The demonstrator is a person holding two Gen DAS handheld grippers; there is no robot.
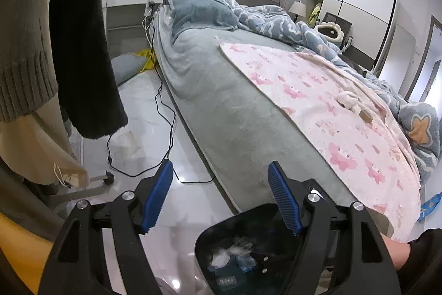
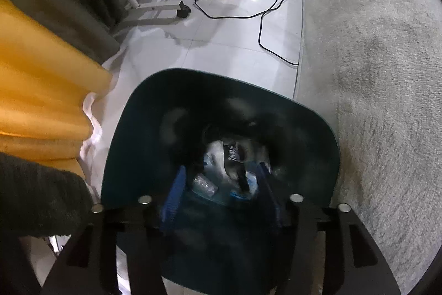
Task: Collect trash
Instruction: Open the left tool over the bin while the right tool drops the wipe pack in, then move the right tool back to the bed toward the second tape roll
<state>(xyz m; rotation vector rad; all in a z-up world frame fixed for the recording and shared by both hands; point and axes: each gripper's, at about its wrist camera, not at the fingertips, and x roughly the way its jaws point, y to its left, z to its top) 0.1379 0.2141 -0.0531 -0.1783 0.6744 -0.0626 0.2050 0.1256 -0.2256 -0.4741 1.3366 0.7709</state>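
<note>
Dark bin (image 2: 132,129) rim beside bed (image 2: 373,73) edge; both grippers' fingers wide, empty.

Both grippers look the same: left gripper (image 1: 219,195) has chunky black plastic arms, round silver screw heads on the joints, and ribbed blue pads (image 1: 157,195). Right gripper (image 2: 221,195) matches, blue pads (image 2: 174,198) dimmer in shadow.
</note>
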